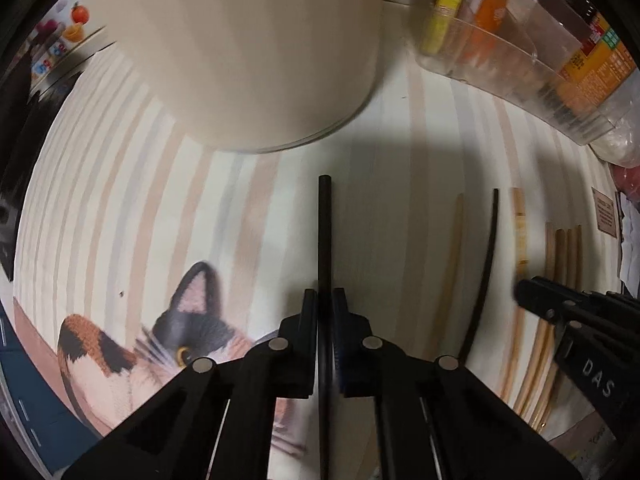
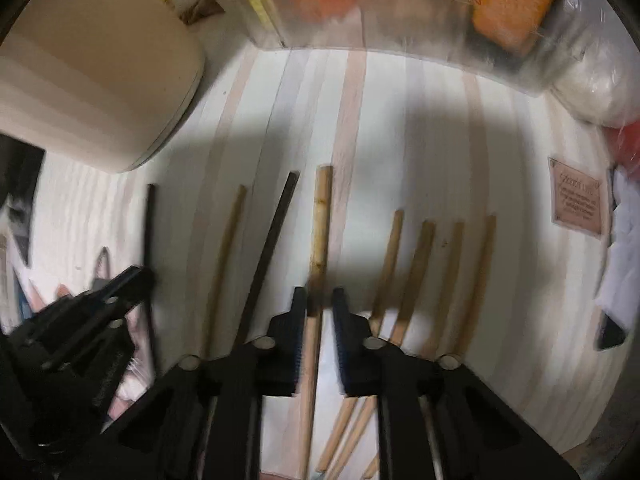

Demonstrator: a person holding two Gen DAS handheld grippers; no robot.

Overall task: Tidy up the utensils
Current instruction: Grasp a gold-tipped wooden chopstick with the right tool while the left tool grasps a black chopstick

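Left gripper [image 1: 324, 300] clamps my black chopstick [image 1: 323, 232], right gripper [image 2: 320, 300] clamps a wooden chopstick [image 2: 320, 232] (both still flat on the mat [image 1: 380, 208]); six loose, none sorted yet.

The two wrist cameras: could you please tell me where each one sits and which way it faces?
Left wrist: on the left gripper, facing down at the striped mat; its fingers clamp a black chopstick.
Right wrist: on the right gripper, facing down; its fingers clamp a bamboo chopstick.
Shared: both chopsticks, the beige canister, and each other's gripper.
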